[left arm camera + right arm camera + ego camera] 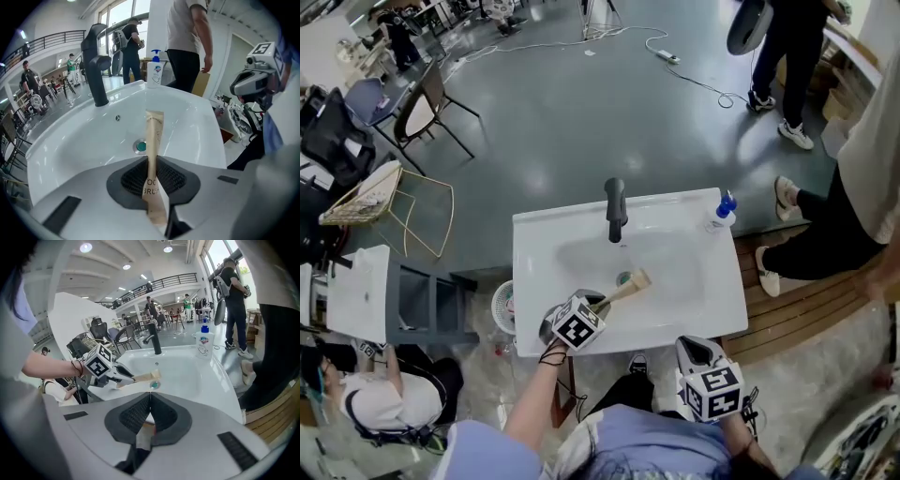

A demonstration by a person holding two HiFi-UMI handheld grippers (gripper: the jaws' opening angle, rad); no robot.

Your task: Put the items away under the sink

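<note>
Closest to the person, at the lower right of the head view, the right gripper is in front of the sink's front edge. Its jaws are pressed together, and I see nothing caught between them. A little further, at the front of the white sink, the left gripper pinches a long brown paper toothbrush pack by its near end. The two black pads press on the pack from both sides. The pack points away from the gripper over the basin, and its free end is just beside the round drain with the green middle. Whether the pack touches the basin I cannot tell.

Behind the drain, the dark faucet stands upright at the back rim. On the far right corner of the sink stands a white pump bottle with a blue top. Beyond the sink, people stand on the right side, and a chair is on the grey floor at the far left.
</note>
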